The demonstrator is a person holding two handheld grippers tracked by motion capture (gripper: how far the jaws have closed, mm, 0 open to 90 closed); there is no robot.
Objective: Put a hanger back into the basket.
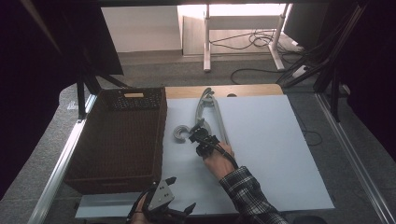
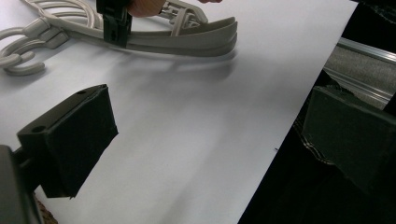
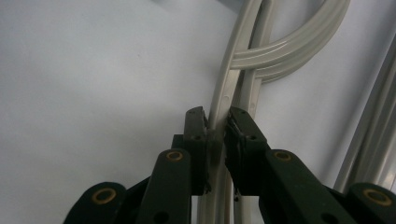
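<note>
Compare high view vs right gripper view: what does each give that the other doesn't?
High view alone: the brown wicker basket left of the white board, the left gripper open near the board's front edge, the person's plaid sleeve, and the full stack of grey hangers with its hooks toward the basket.

Right gripper view alone: the contact itself, with the right gripper shut on a hanger arm, pads pressing both sides.

Shared: the hangers, the board, the right gripper on the stack.
</note>
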